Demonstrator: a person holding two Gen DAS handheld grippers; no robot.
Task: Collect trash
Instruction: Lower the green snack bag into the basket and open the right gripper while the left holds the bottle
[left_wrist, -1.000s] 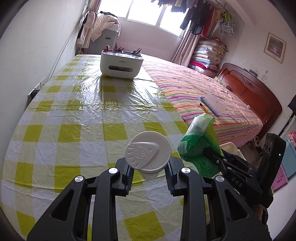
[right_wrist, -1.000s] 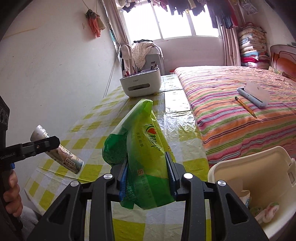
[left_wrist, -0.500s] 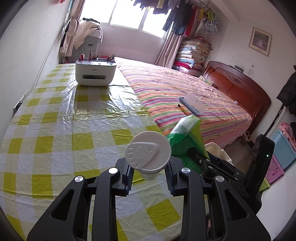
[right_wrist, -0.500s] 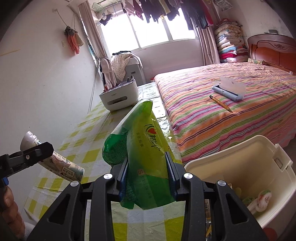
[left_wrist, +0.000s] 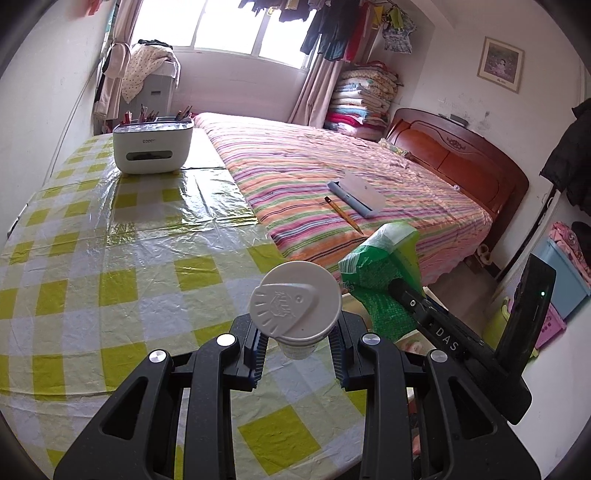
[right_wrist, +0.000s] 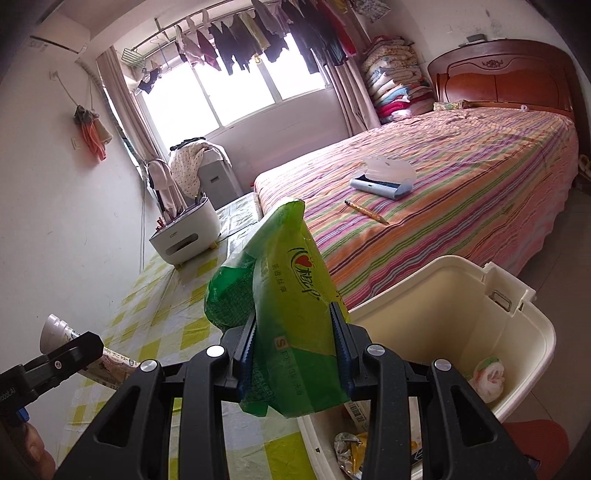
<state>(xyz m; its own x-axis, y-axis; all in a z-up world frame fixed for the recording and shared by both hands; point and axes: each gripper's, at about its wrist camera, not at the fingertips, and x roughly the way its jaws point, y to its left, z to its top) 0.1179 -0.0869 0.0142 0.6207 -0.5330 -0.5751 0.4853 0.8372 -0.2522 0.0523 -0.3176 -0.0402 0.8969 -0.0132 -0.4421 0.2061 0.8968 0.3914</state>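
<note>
So we've swung both hands off the yellow-checked worktop (left_wrist: 110, 258) toward the cream plastic bin (right_wrist: 517, 332), left fingers (left_wrist: 295, 350) still clamping the white-lidded paper cup (left_wrist: 295, 302), right fingers (right_wrist: 295, 354) pinching the crumpled green plastic packet (right_wrist: 291, 295) near its rim, basically drop time.

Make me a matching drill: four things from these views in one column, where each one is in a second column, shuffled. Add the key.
Things:
1. cup
2. green bag
3. pencil
4. organizer

Places:
A. lying on the striped bed
B. standing at the table's far end
C. clamped in the left gripper
D. clamped in the right gripper, next to the bin

Pairs: 1-C, 2-D, 3-A, 4-B
</note>
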